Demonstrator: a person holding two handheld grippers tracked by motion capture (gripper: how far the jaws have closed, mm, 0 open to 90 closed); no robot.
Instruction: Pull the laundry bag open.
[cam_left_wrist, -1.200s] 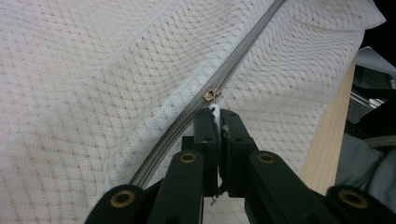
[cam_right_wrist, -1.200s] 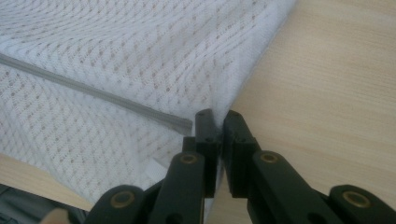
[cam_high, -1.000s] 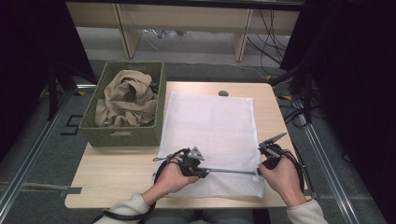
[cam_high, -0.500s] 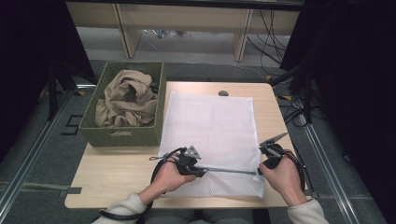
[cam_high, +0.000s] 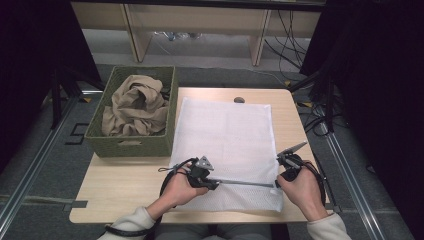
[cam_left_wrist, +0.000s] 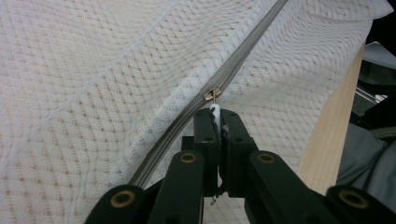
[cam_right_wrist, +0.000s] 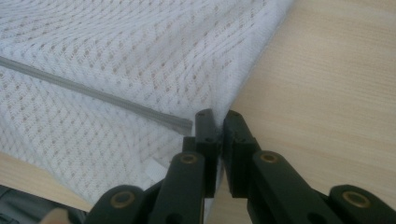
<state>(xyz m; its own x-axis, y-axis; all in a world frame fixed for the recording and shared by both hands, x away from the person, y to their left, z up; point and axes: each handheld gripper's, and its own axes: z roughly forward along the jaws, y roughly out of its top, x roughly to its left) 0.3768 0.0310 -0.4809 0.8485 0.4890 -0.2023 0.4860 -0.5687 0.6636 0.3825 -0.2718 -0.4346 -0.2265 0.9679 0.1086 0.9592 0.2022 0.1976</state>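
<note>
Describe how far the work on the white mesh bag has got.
Done: mesh bag lies flat on the table. In hand: left gripper pinches the zipper pull; right gripper clamps the bag's edge. Left: the beige cloth sits in the green basket.

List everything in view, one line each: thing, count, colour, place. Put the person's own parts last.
mesh bag: one, white, flat on the table's middle and right.
zipper: one, grey, across the bag's near part.
zipper pull: one, white tab on a brass-coloured slider, between the left gripper's jaws.
basket: one, green woven, on the table's left far part.
cloth: one crumpled heap, tan, inside the basket.
table: one, light wood.
small dark thing: one, at the table's far edge; too small to name.
left gripper: one, black, shut on the zipper pull.
right gripper: one, black, shut on the bag's edge by the zipper's end.
hands: two, one on each gripper, near edge.
</note>
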